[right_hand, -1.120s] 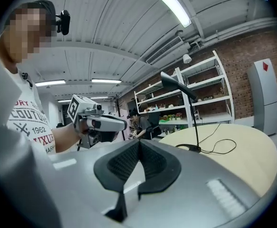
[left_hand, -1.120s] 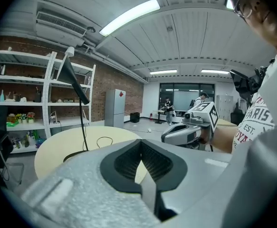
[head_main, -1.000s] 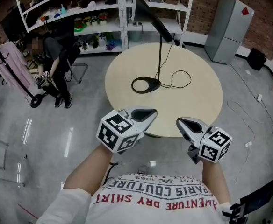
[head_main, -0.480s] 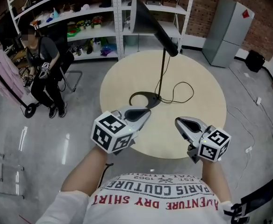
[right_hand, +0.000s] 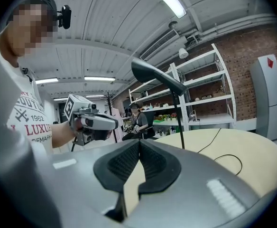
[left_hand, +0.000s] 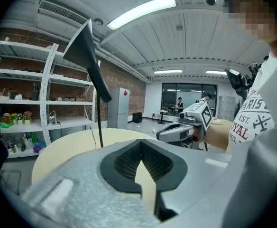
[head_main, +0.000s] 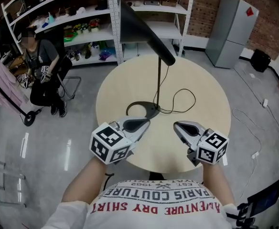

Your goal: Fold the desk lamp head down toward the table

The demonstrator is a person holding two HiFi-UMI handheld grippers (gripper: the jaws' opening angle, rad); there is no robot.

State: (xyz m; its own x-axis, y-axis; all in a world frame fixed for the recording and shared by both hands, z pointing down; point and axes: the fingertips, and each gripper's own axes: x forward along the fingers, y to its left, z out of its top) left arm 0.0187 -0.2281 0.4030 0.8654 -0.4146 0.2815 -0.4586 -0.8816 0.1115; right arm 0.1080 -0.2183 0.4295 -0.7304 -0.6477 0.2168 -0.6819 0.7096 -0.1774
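The lamp point(head_main: 158, 82) stands mid-counter point(head_main: 206, 99), its head point(head_main: 139, 30) raised high at the far side, well beyond both grippers. Careful: if you push that head without steadying the base point(head_main: 142, 111), the lamp may tip or skid and drag its cord point(head_main: 186, 92). Your left gripper point(head_main: 140, 123) and right gripper point(head_main: 180, 127) hover over the near edge, fingers point(left_hand: 129, 163) pressed together, holding and touching nothing.
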